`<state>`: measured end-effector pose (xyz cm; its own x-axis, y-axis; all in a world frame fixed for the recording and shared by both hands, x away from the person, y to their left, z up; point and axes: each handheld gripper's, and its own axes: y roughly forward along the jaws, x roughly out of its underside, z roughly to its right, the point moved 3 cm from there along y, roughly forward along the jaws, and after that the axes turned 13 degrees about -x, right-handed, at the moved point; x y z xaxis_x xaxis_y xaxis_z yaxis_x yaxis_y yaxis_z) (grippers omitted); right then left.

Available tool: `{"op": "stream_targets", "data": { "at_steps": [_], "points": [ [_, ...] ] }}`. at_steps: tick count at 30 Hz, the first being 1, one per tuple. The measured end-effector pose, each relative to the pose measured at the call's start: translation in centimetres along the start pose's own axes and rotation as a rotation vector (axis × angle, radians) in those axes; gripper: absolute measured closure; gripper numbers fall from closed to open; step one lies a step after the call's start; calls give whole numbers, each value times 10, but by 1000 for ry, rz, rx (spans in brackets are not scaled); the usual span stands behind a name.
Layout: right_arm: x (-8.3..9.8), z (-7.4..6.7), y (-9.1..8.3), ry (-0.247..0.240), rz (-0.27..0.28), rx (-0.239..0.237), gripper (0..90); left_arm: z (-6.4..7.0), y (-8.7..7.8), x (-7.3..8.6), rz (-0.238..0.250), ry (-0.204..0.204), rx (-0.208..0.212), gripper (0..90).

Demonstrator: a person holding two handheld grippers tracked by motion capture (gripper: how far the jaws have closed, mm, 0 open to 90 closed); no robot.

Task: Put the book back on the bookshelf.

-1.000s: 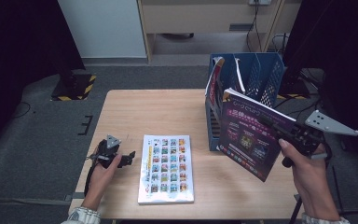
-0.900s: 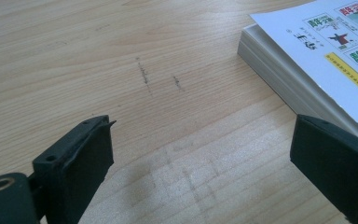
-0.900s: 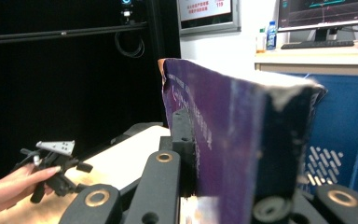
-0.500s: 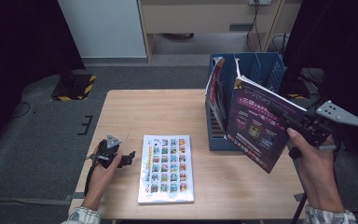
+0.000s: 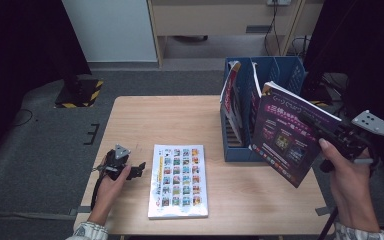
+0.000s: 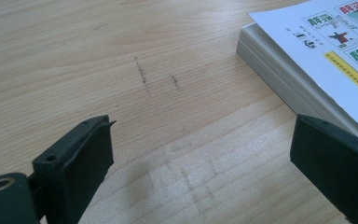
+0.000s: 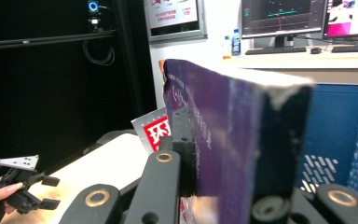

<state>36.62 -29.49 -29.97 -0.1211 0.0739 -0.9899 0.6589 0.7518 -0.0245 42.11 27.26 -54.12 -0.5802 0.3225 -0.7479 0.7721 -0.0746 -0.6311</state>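
Two black jaws of the right gripper (image 5: 316,125) are clamped on the edge of a purple book (image 5: 291,135), pressing on both of its faces, as the right gripper view shows with the book (image 7: 233,140) standing edge-on between them. In the high view the book is held off the table, tilted, its cover facing the person, just in front of the blue file rack (image 5: 267,75) at the table's far right; its upper corner overlaps the rack's front. The rack already holds other books upright in its left slots, among them one with a red and white cover (image 5: 230,100). The left gripper (image 5: 139,169) rests low on the wooden table (image 5: 180,120) near its left front edge, held in the left hand (image 5: 111,186), its jaws spread wide with bare wood between them. Just beside it lies a thick white book (image 5: 177,181), flat, its cover printed with rows of small coloured pictures; its corner (image 6: 307,60) sits next to one jaw in the left gripper view.
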Motion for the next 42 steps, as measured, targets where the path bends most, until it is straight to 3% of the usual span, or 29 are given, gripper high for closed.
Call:
{"op": "stream_targets", "data": {
  "at_steps": [9, 21, 30, 42],
  "points": [
    [-3, 6, -5, -2, -4, 42, 838, 0, 0, 0, 2, 0, 0, 54],
    [-13, 25, 7, -22, -19, 141, 839, 0, 0, 0, 2, 0, 0, 54],
    [-16, 38, 30, -40, -42, 224, 838, 0, 0, -1, 7, 0, 2, 54],
    [-20, 59, 74, -66, -57, 324, 839, 1, 0, 0, 3, 5, 1, 53]
  ]
}}
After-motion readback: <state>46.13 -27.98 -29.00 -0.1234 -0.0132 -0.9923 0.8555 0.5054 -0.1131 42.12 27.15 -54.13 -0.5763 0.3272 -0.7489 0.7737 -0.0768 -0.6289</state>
